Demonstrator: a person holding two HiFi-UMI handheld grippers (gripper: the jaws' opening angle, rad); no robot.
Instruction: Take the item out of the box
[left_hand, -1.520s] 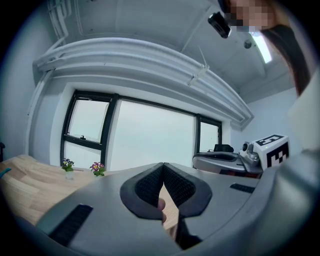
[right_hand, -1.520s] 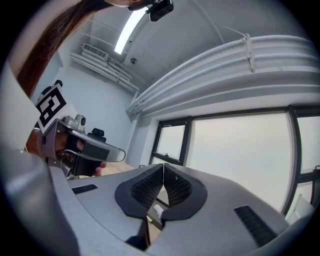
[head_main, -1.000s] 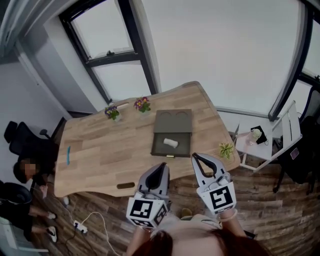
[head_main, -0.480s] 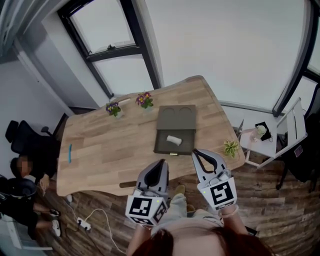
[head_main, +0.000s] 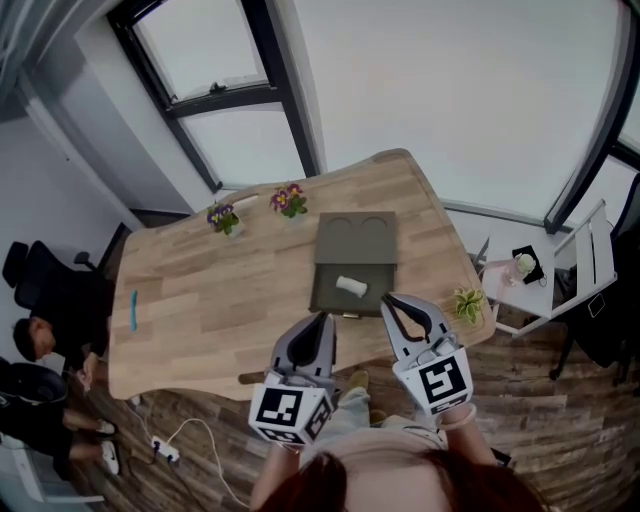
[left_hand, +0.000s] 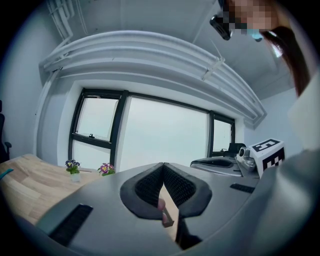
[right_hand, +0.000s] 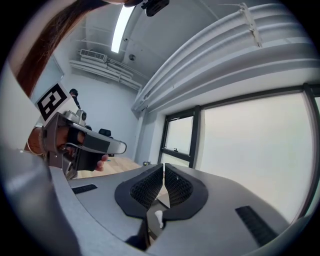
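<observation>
Wooden worktop (head_main: 200, 300) below the windows (head_main: 240, 140) carries the open dark box (head_main: 325, 298) at its near right, the white item (head_main: 350, 286) lying inside it. We hold the left gripper (head_main: 321, 320) and right gripper (head_main: 388, 302) just near of the box, both jaws pressed together, empty

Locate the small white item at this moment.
In the head view, the white item lies inside the open dark box, right of centre on the wooden table, near its front edge.
</observation>
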